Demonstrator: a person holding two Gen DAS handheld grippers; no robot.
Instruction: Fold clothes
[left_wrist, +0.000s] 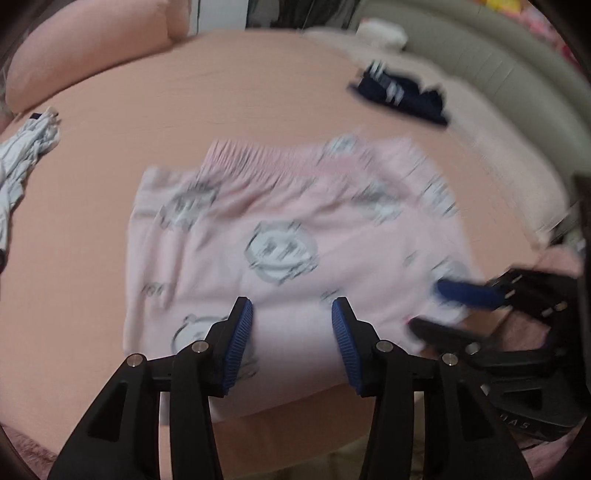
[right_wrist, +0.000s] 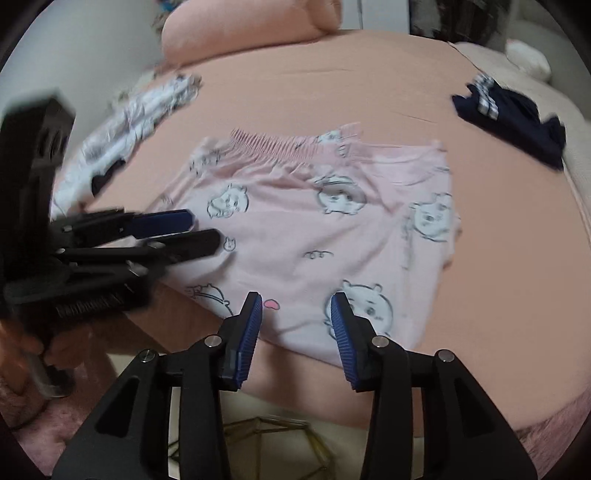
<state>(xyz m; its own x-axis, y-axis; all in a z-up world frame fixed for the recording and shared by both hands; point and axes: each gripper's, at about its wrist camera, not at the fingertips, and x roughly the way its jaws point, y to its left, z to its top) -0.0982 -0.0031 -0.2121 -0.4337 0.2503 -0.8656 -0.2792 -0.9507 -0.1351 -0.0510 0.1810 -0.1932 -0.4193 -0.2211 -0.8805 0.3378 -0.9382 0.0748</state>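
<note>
Pink pyjama bottoms (left_wrist: 288, 229) (right_wrist: 314, 229) with cartoon prints lie folded flat on the peach bed sheet (left_wrist: 184, 96) (right_wrist: 332, 85), the gathered waistband at the far side. My left gripper (left_wrist: 291, 314) stands open just above the garment's near edge, with cloth visible below the gap but none pinched. In the right wrist view the left gripper (right_wrist: 199, 229) sits over the garment's left edge. My right gripper (right_wrist: 296, 306) is open over the near hem, nothing between its pads. The right gripper (left_wrist: 443, 310) shows blurred at the garment's near right corner.
A crumpled white garment (left_wrist: 22, 158) (right_wrist: 129, 122) lies at the left of the bed, a navy garment (left_wrist: 402, 96) (right_wrist: 513, 118) at the far right. A pink pillow (left_wrist: 92, 48) (right_wrist: 240, 29) sits at the back. The bed's near edge drops to a floor with a gold wire object (right_wrist: 277, 435).
</note>
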